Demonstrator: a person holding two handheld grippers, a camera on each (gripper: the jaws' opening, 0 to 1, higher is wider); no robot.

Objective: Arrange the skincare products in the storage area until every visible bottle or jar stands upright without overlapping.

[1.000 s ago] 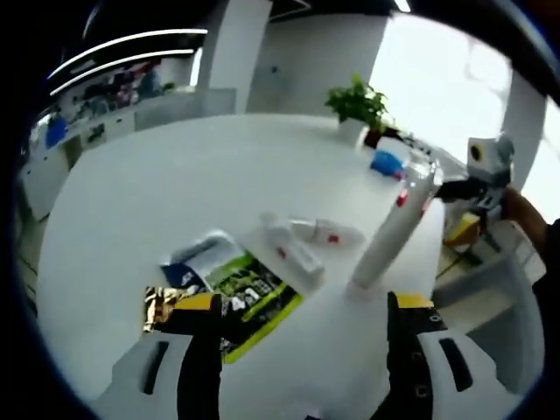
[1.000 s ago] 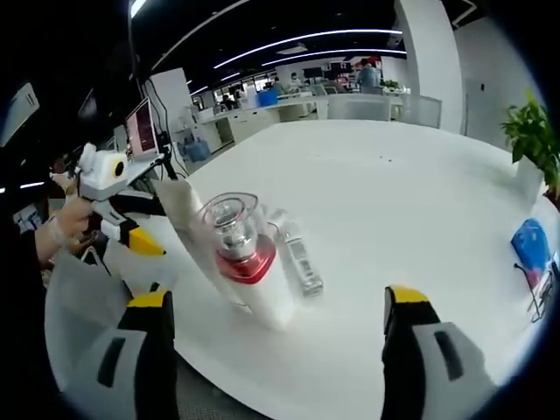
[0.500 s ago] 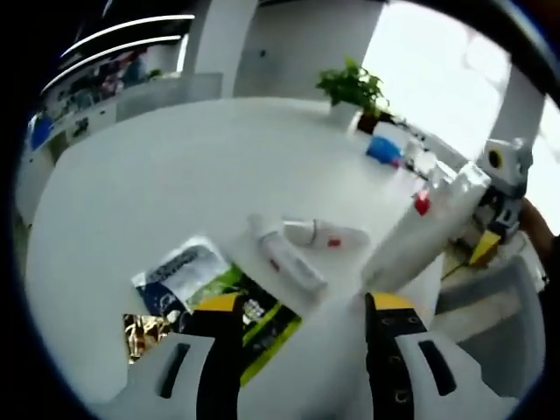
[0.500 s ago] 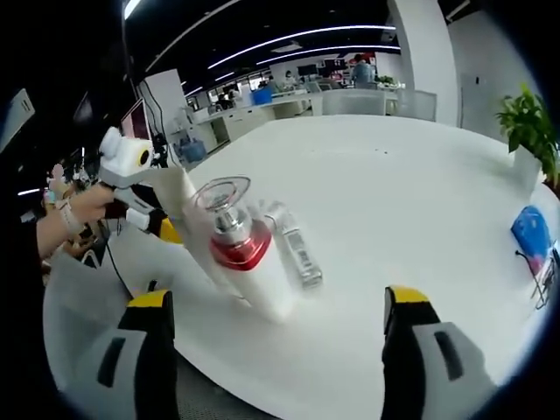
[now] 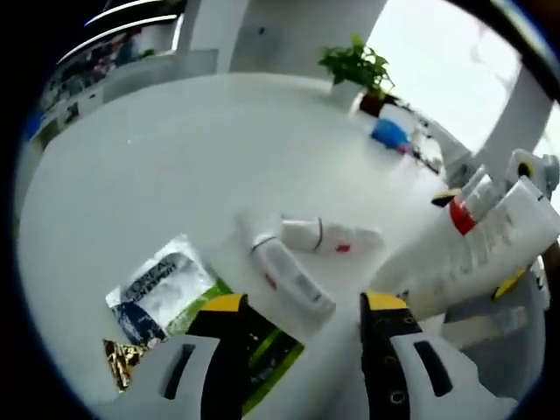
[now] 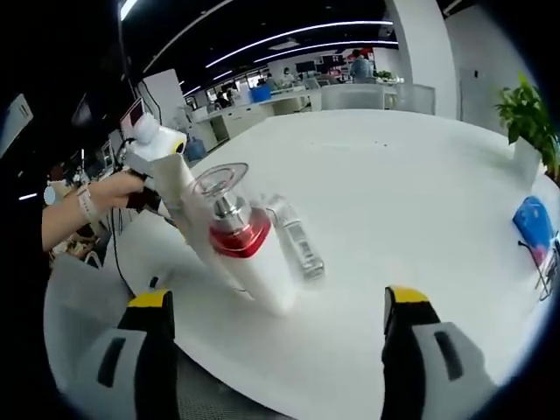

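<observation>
A tall white bottle [image 5: 479, 252] with a red collar and clear cap [image 6: 229, 229] leans steeply, its base on the white table [image 5: 175, 166]. Its upper part lies between the wide-apart yellow fingertips [image 5: 444, 196] of my right gripper [image 6: 277, 302], which is open and does not clamp it. Two white tubes lie flat: a longer one [image 5: 284, 273] and a shorter one with a red mark [image 5: 331, 237]. My left gripper [image 5: 304, 306] hovers open just short of the longer tube [image 6: 297, 245]. A hand [image 6: 105, 194] shows behind the bottle.
Flat sachets lie near my left jaw: a silver-blue one [image 5: 157, 293], a green one [image 5: 273, 352] and a gold one [image 5: 118, 366]. A potted plant [image 5: 354, 61] and a blue object [image 5: 388, 133] sit at the far edge. The table rim [image 6: 289, 385] runs close below my right gripper.
The left gripper has moved in toward the lying tubes and its jaws have narrowed a little. The bottle leans further over in the left gripper view. The right gripper has barely moved.
</observation>
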